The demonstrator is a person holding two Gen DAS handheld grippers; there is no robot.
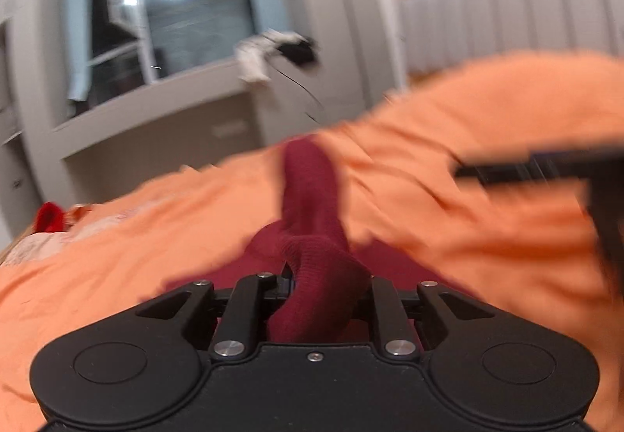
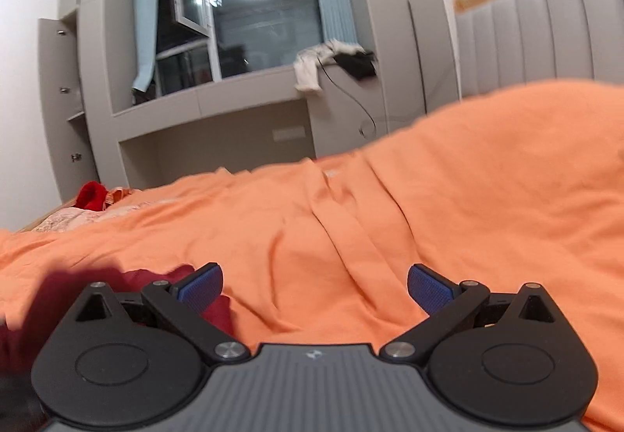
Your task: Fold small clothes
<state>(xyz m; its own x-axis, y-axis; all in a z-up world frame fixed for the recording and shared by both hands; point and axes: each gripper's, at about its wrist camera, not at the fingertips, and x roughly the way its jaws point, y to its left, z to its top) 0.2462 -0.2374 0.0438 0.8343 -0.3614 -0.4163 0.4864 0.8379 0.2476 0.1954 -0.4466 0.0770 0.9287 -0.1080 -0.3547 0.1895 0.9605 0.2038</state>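
Left tool fingertips hidden under maroon garment. Left view motion-blurred. Dark object at right edge unidentifiable, cut off.

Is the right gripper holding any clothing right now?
No, the right gripper stands open with only orange bedding between its blue pads.

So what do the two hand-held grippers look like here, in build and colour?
Both are matte black, with two round housings, hinged link arms and silver pivot screws. The right hand-held gripper has a ribbed grey centre plate with a small logo, and blue textured pads. The left hand-held gripper has a plain black centre plate; its pads are hidden. No cables, hands or sleeves show.
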